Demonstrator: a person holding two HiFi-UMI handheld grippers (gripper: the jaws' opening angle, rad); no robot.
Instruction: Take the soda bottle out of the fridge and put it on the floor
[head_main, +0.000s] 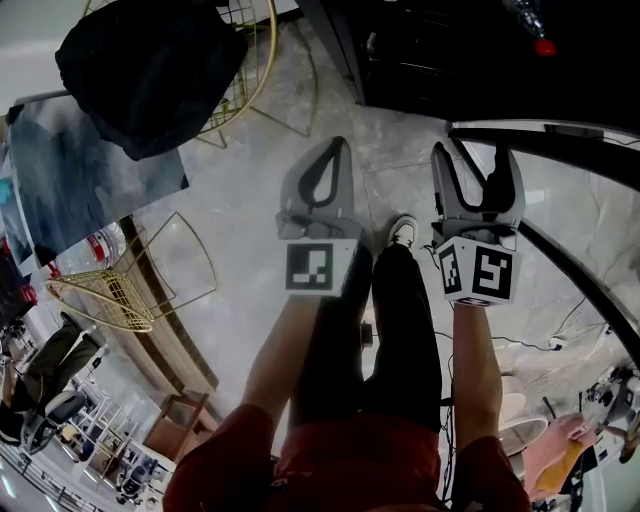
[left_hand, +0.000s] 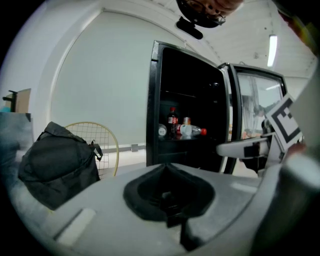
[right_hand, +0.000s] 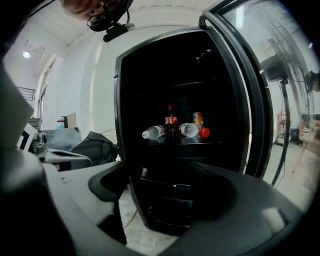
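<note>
The black fridge (right_hand: 175, 100) stands open ahead of me. On its middle shelf a dark soda bottle (right_hand: 171, 122) with a red label stands upright; it also shows in the left gripper view (left_hand: 172, 121). Beside it lie two clear bottles (right_hand: 155, 132), one with a red cap (right_hand: 203, 132), and a can (right_hand: 198, 119) stands behind. My right gripper (right_hand: 165, 185) is open and empty, well short of the shelf; in the head view its fingers (head_main: 478, 165) stand apart. My left gripper (head_main: 335, 150) is shut on nothing, fingertips meeting (left_hand: 167, 167).
The glass fridge door (right_hand: 245, 100) swings out at the right. A black bag (left_hand: 57, 165) rests on a gold wire chair (left_hand: 100, 137) left of the fridge. The person's legs and a white shoe (head_main: 402, 232) are on the marble floor (head_main: 250, 200) between the grippers.
</note>
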